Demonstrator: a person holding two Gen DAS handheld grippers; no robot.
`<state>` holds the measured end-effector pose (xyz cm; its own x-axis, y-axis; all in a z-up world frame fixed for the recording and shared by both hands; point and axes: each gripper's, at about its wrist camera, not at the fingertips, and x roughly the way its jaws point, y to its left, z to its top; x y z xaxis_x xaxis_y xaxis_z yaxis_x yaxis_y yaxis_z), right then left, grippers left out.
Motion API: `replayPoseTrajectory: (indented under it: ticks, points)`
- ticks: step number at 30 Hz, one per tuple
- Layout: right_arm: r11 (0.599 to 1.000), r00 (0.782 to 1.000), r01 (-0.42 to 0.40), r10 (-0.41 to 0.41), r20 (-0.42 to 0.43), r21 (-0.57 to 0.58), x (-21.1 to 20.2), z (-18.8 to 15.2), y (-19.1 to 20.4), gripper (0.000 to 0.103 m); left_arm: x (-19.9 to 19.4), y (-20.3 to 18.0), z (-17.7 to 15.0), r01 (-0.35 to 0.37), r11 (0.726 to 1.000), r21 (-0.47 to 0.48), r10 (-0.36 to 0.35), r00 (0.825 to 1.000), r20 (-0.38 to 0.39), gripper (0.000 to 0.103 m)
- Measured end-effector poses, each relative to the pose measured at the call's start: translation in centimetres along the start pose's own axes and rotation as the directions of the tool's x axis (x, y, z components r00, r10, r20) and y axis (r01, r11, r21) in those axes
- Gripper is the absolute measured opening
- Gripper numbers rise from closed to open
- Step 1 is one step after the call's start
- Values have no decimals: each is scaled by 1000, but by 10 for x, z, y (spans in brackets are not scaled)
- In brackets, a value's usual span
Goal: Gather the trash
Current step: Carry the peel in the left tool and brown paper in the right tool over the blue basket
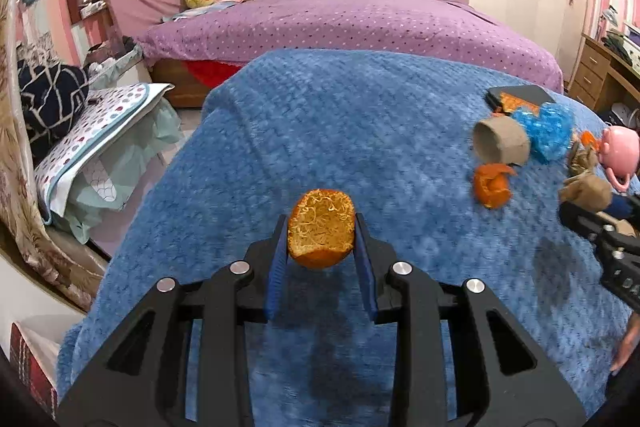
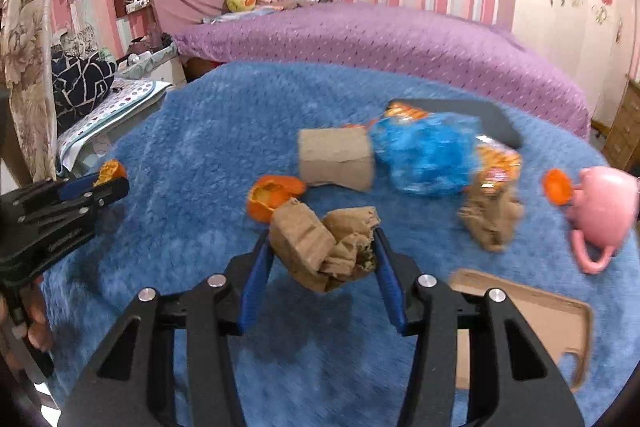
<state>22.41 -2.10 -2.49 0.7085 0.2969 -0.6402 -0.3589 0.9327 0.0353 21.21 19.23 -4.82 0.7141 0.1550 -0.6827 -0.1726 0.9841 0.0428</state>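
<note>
1. The left gripper point(image 1: 321, 235) pinches an orange peel point(image 1: 321, 234) between its blue pads, cup side facing the camera, held above the blue blanket point(image 1: 340, 115).
2. The right gripper point(image 2: 322, 247) is clamped on a crumpled brown paper wad point(image 2: 322, 247), both pads pressing its sides, lifted just off the blanket.
3. Both grippers point down and forward over the blanket; fingers point(image 2: 36, 323) of the left hand show under its handle.
4. More trash lies on the blanket: a second peel point(image 2: 272, 197), a cardboard tube point(image 2: 336, 157), a blue plastic wad point(image 2: 426, 157), another paper wad point(image 2: 490, 217) and a snack wrapper point(image 2: 500, 163).
5. A pink toy point(image 2: 604, 203) lies to the right; a cardboard tray point(image 2: 560, 319) lies near the right gripper.
</note>
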Motion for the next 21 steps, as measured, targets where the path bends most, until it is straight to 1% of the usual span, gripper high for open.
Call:
replayPoseTrajectory:
  ticks: [3,5,8,9,15,20,21]
  points:
    - [999,999,32,-33,23,31,-25,-4,-27,49,-5,-16,0,12,1000,6,-12,1000,-2,30]
    - [998,998,53,-55,31,46,-38,-8,-43,49,-9,-32,1,41,999,6,-41,999,-4,30]
    - [993,994,103,-105,43,61,-60,-17,-69,49,-17,-60,2,63,997,37,-63,998,7,30]
    - [989,990,129,-132,46,68,-71,-22,-81,49,-21,-71,2,73,996,49,-74,997,11,30]
    - [970,977,203,-211,46,133,-119,-50,-136,49,-40,-124,-3,117,988,104,-121,992,31,30]
    - [950,960,266,-277,45,163,-150,-74,-170,49,-55,-169,-13,173,977,121,-176,984,12,30]
    - [946,957,276,-287,44,172,-154,-79,-176,49,-57,-179,-15,195,972,127,-197,980,0,30]
